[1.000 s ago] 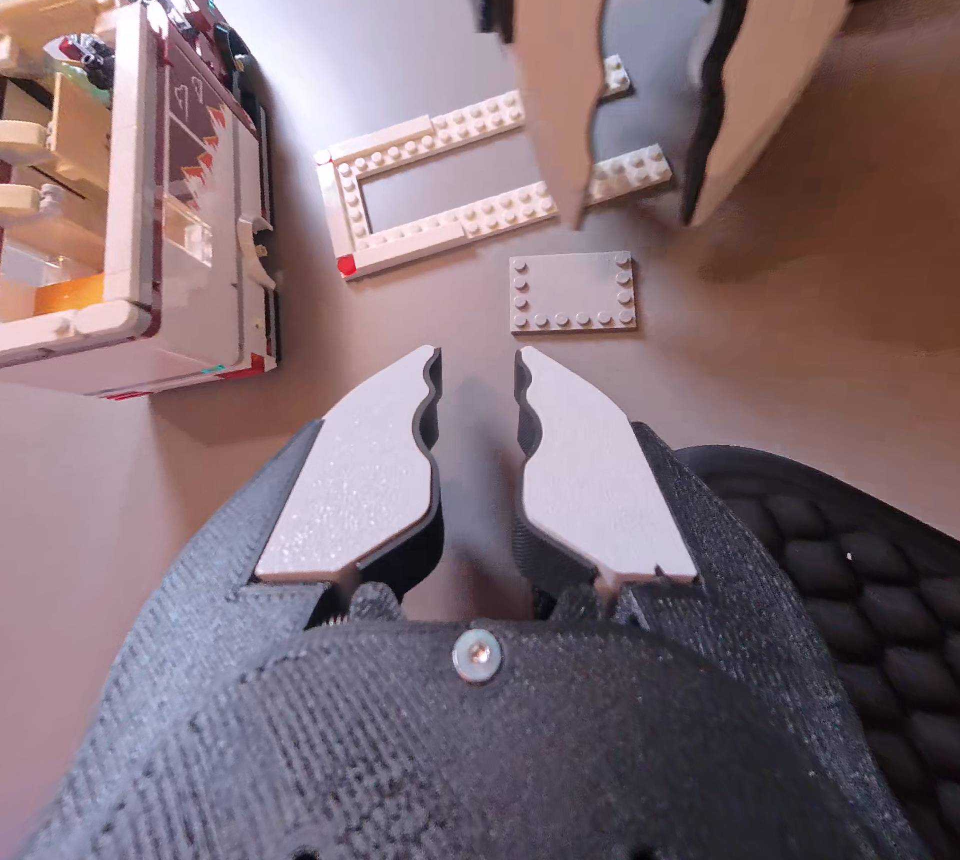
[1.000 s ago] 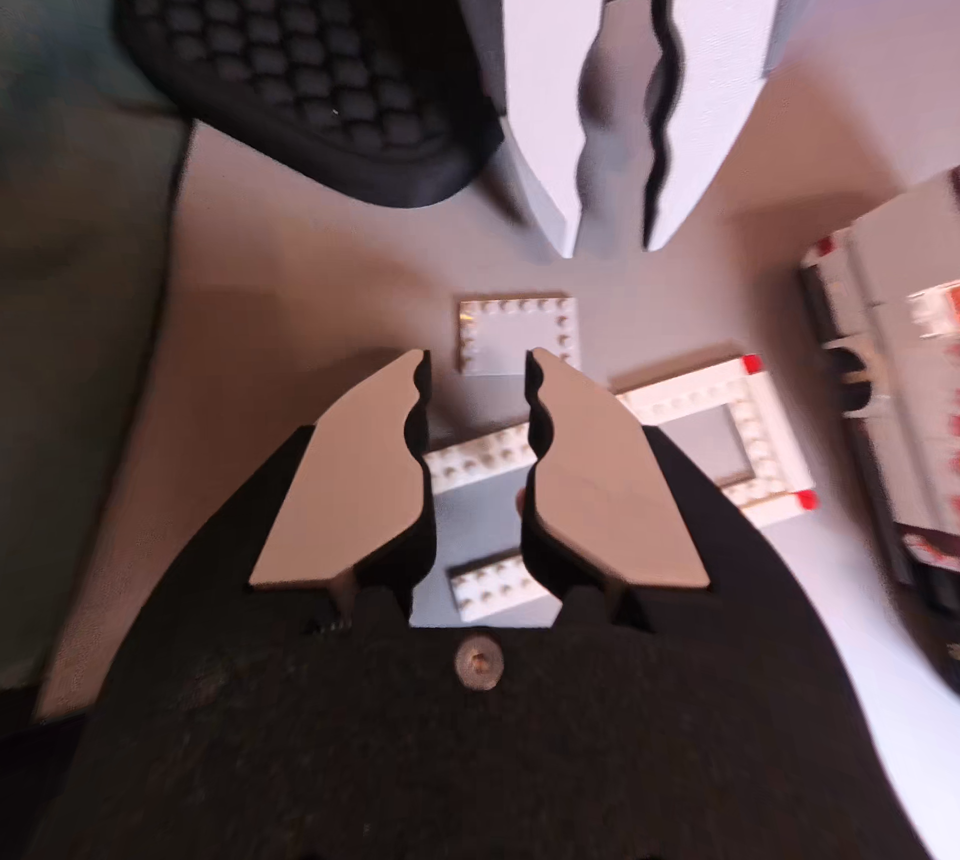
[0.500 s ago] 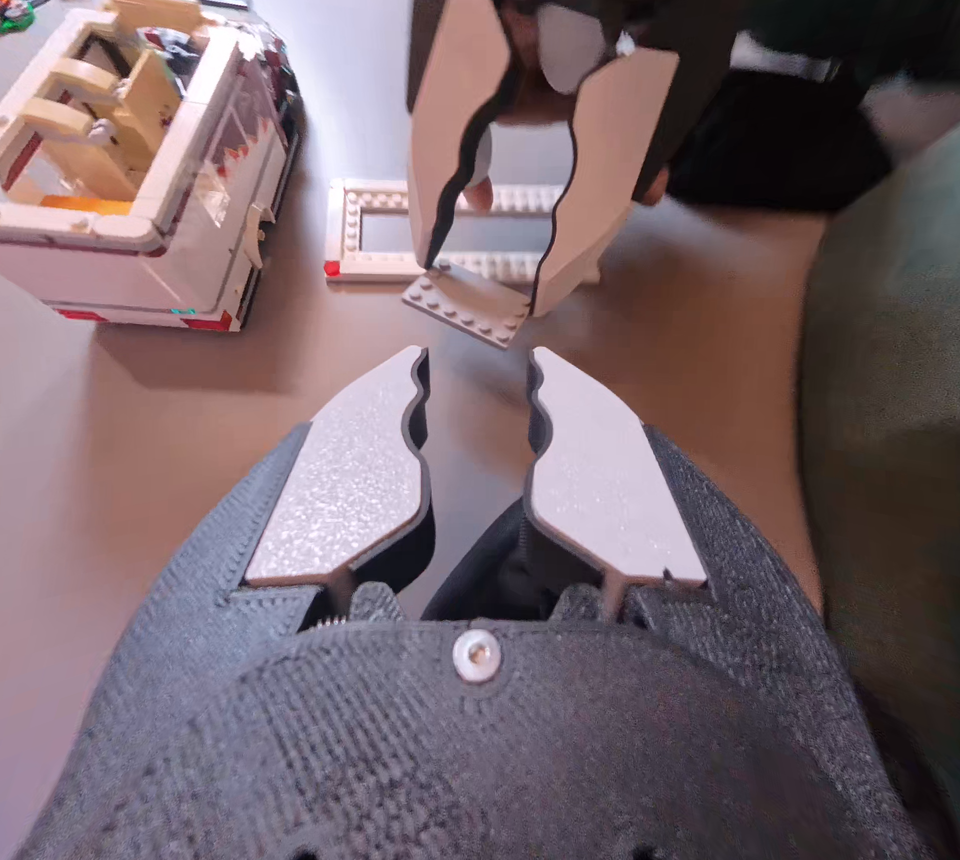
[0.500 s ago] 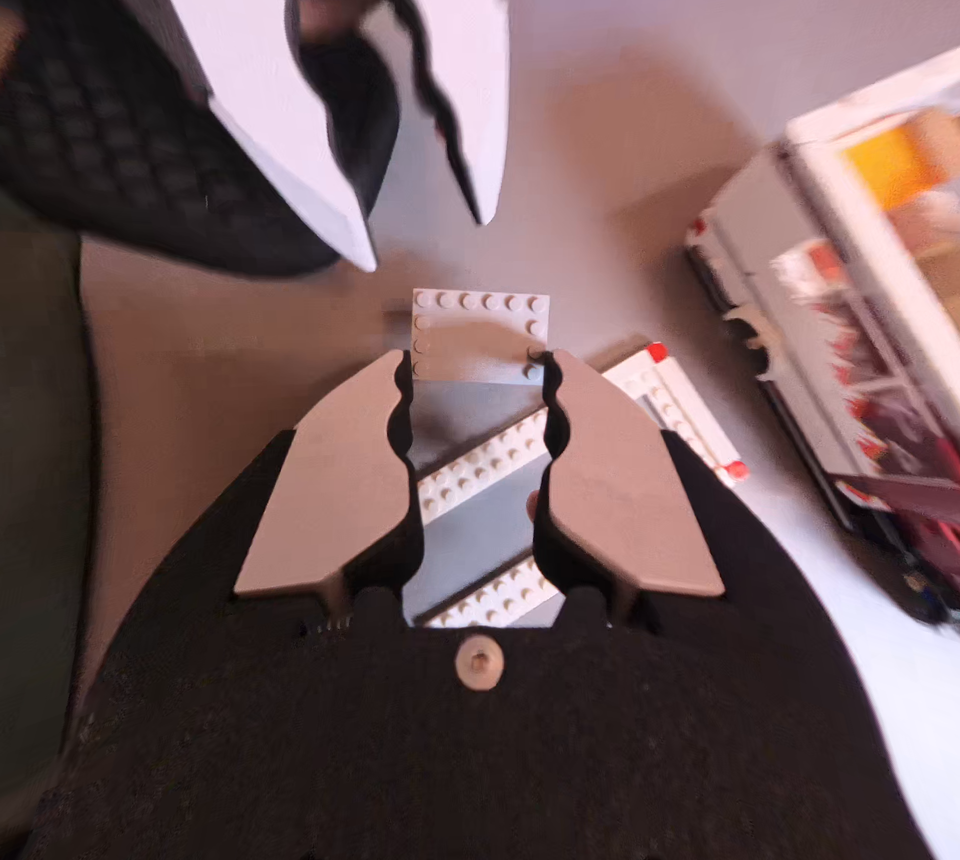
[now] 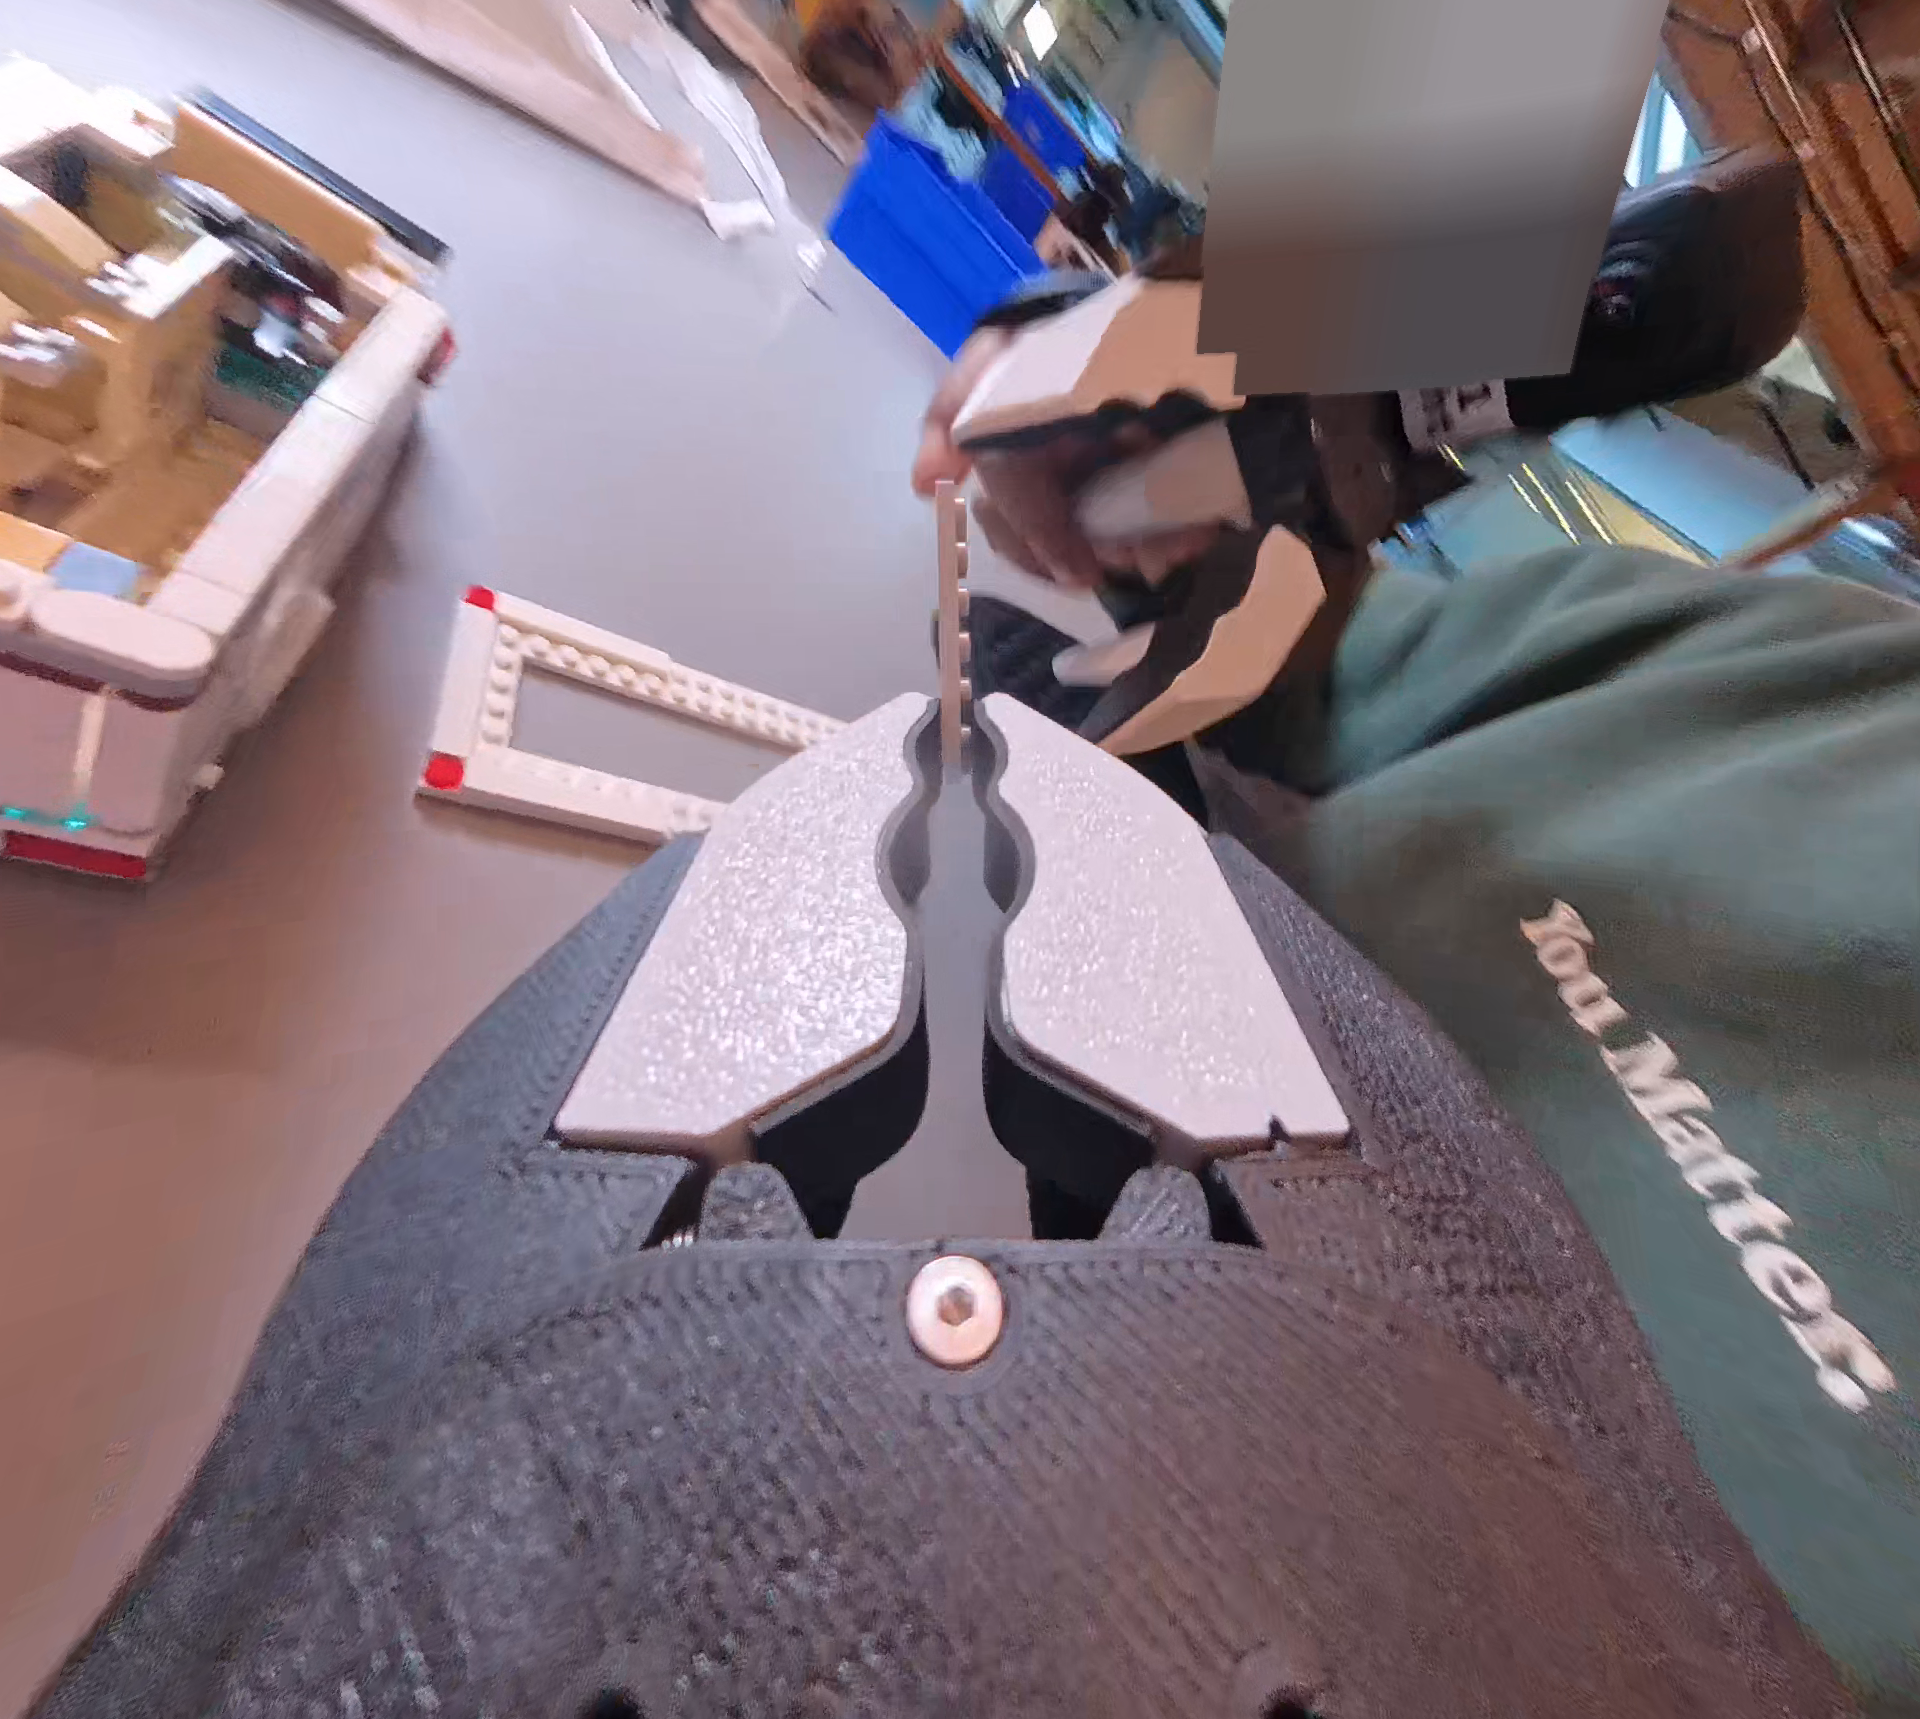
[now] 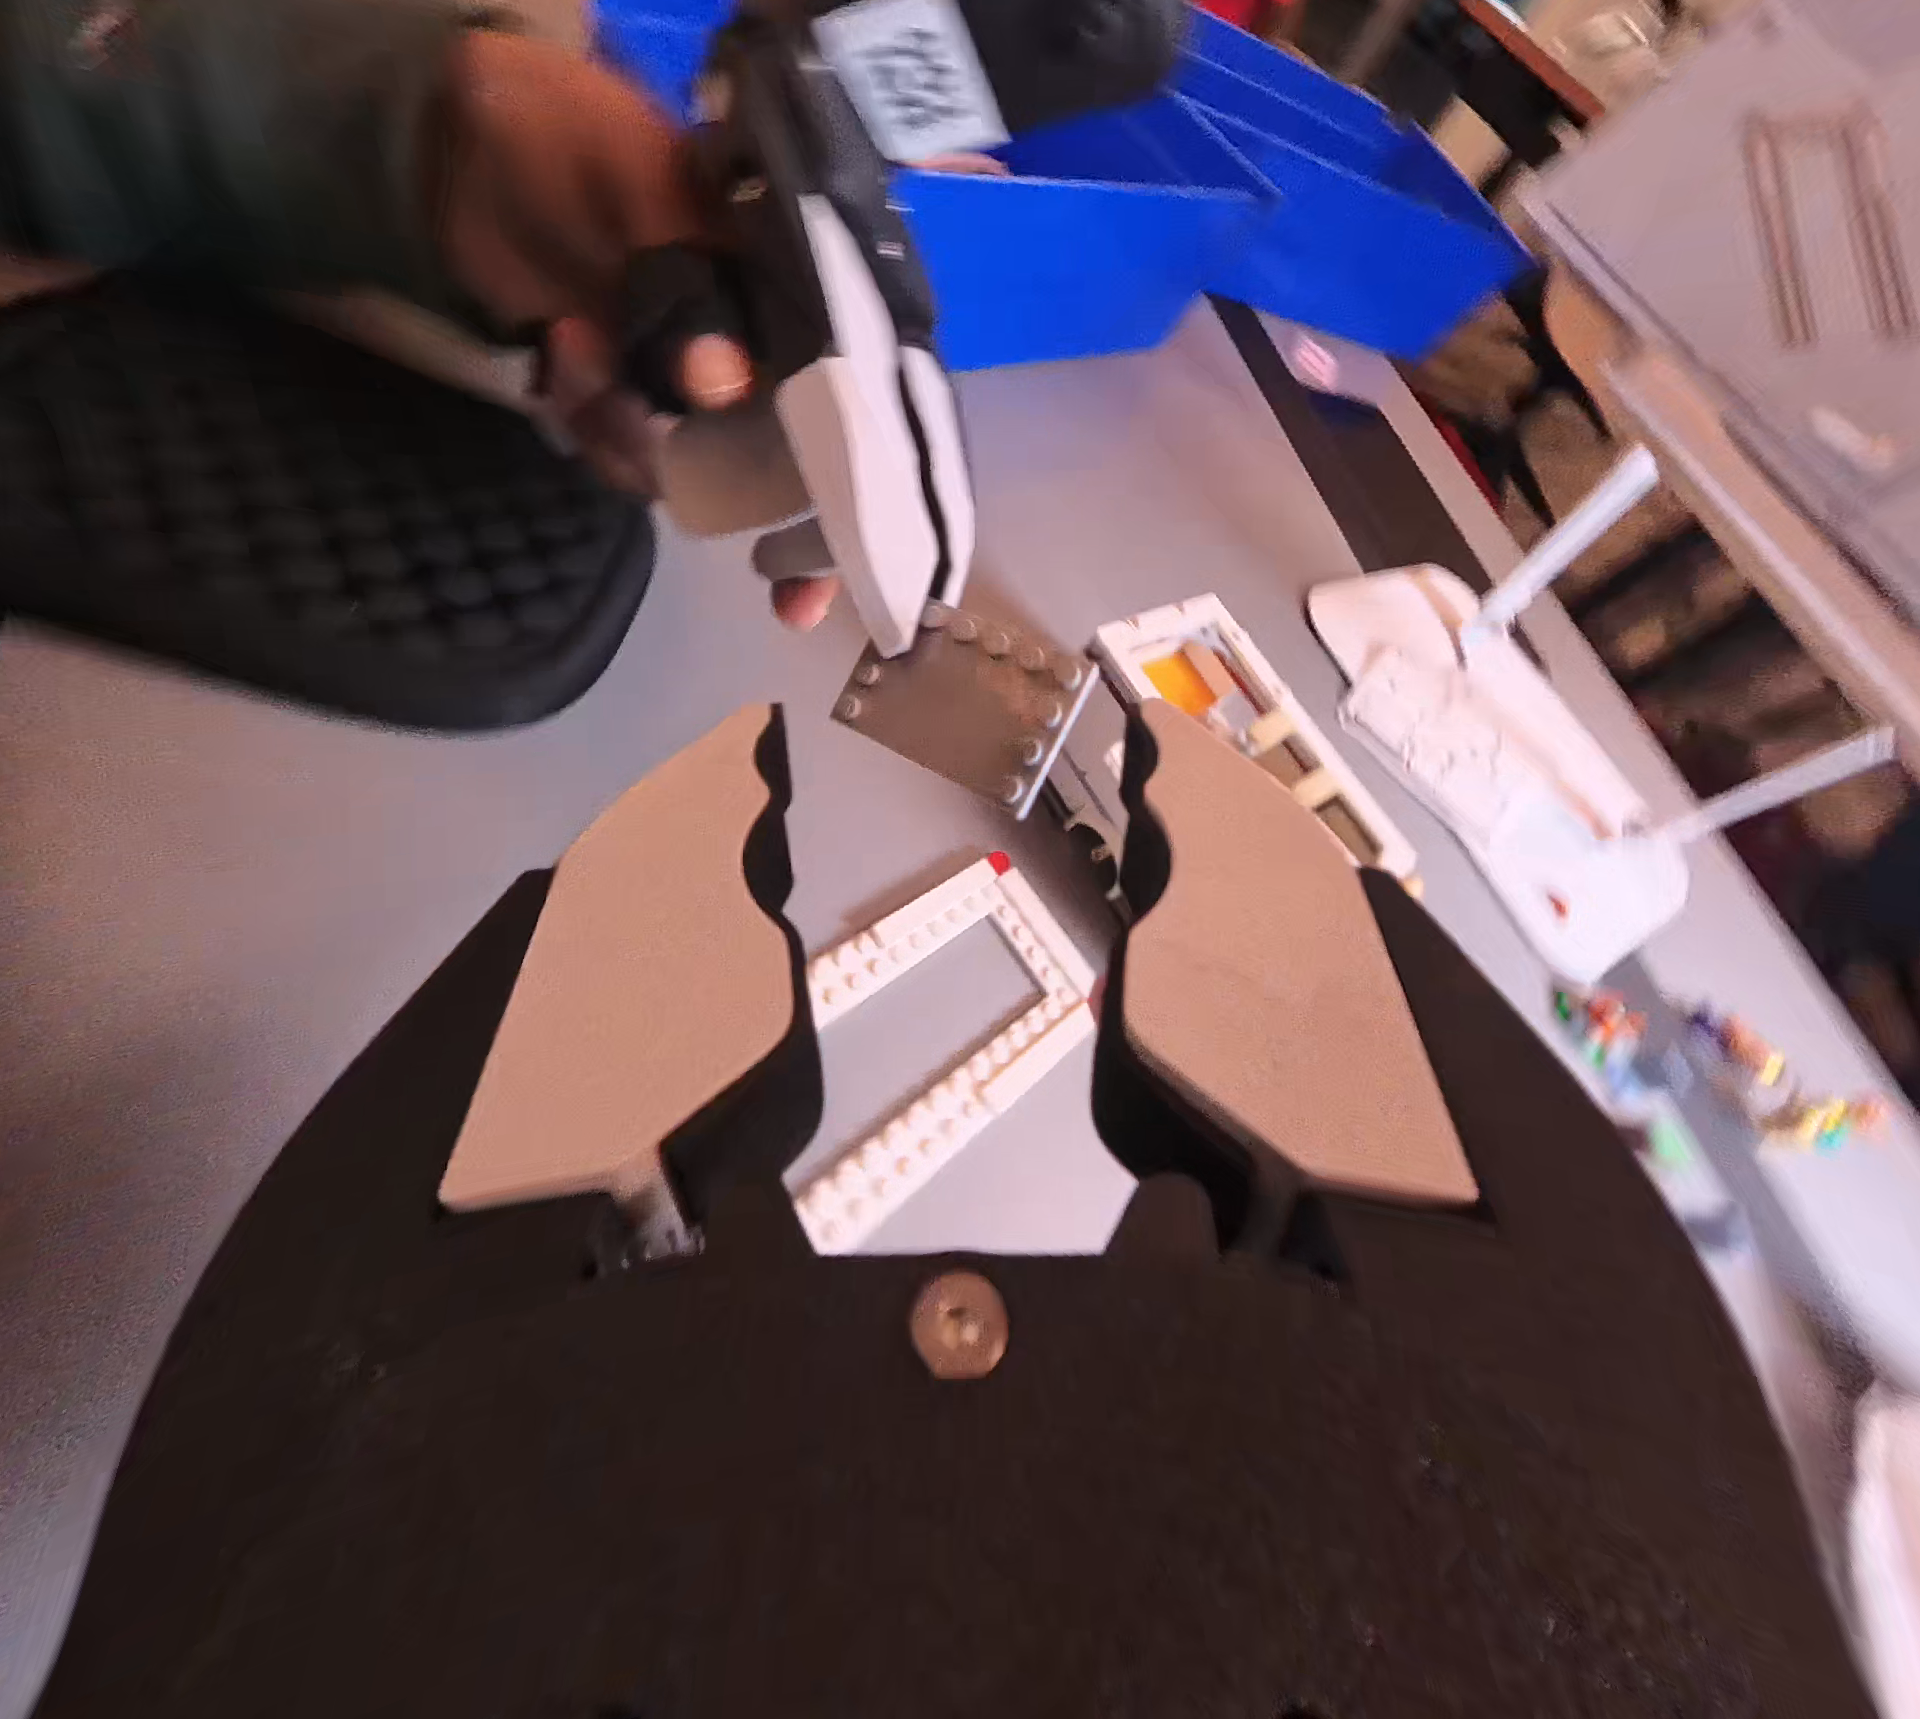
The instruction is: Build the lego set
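My left gripper (image 5: 951,713) is shut on the edge of a flat grey studded plate (image 5: 951,599), which sticks out edge-on past the fingertips. In the right wrist view the left gripper (image 6: 914,620) pinches one corner of that plate (image 6: 966,724) and holds it tilted above the table. My right gripper (image 6: 958,719) is open and empty, just in front of the plate without touching it. One of its fingers (image 5: 1226,661) shows blurred beyond the plate in the left wrist view. A white rectangular frame of studded plates (image 5: 582,693) lies on the table; in the right wrist view it (image 6: 935,1025) shows below the right gripper.
A brick-built white van model (image 5: 208,474) stands on the left, and shows in the right wrist view (image 6: 1247,734). A black mesh cushion (image 6: 260,506), blue bins (image 6: 1143,235), a white tray (image 6: 1507,786) and several small loose bricks (image 6: 1714,1077) lie around. A green sleeve (image 5: 1610,838) is close on the right. The grippers are tip to tip, or close to it.
The right gripper had the grey plate between its fingertips, tipped up off the table. The left gripper has closed on the plate's edge and lifted it; the right has opened wider and let go.
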Available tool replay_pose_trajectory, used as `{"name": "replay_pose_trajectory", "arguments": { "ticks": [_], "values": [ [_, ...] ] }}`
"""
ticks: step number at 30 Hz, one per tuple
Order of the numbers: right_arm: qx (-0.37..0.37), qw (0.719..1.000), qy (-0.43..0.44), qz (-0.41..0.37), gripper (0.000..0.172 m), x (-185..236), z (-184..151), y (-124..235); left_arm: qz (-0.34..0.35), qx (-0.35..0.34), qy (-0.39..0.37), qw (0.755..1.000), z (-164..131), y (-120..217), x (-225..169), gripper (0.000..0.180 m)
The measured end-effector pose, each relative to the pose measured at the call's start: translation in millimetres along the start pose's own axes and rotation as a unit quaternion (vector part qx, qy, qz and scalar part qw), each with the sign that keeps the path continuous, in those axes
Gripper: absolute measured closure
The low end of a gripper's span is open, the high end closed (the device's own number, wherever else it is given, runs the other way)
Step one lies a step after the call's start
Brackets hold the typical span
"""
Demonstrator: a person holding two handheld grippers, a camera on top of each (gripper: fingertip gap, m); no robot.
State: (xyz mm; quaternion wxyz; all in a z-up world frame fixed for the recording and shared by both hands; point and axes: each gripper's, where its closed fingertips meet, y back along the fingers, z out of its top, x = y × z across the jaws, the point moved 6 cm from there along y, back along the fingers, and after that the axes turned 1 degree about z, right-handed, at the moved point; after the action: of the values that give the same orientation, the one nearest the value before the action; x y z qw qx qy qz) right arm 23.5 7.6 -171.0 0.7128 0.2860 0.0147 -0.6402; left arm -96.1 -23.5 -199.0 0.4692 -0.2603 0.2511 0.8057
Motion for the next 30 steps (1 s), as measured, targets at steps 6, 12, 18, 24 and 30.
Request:
{"name": "replay_pose_trajectory", "arguments": {
  "ticks": [6,12,18,24,30],
  "values": [
    [0.058,0.966,0.247,0.055,0.107,0,-6,-2,-0.016,0.092,0.027,0.995,1,-16,4,0.175],
    [0.112,0.952,0.270,0.093,0.138,-3,-27,-13,-0.007,0.101,0.041,0.994,1,-30,16,0.175],
    [0.160,0.966,0.105,0.176,0.138,-33,-68,-31,0.155,0.116,-0.115,0.974,-1,-21,58,0.144],
    [0.198,0.954,0.045,0.222,0.138,-41,-92,-53,0.208,0.197,-0.218,0.933,-24,-30,72,0.131],
    [0.200,0.946,0.013,0.253,0.138,-40,-94,-60,0.206,0.196,-0.237,0.929,-25,-34,72,0.132]
  ]
}}
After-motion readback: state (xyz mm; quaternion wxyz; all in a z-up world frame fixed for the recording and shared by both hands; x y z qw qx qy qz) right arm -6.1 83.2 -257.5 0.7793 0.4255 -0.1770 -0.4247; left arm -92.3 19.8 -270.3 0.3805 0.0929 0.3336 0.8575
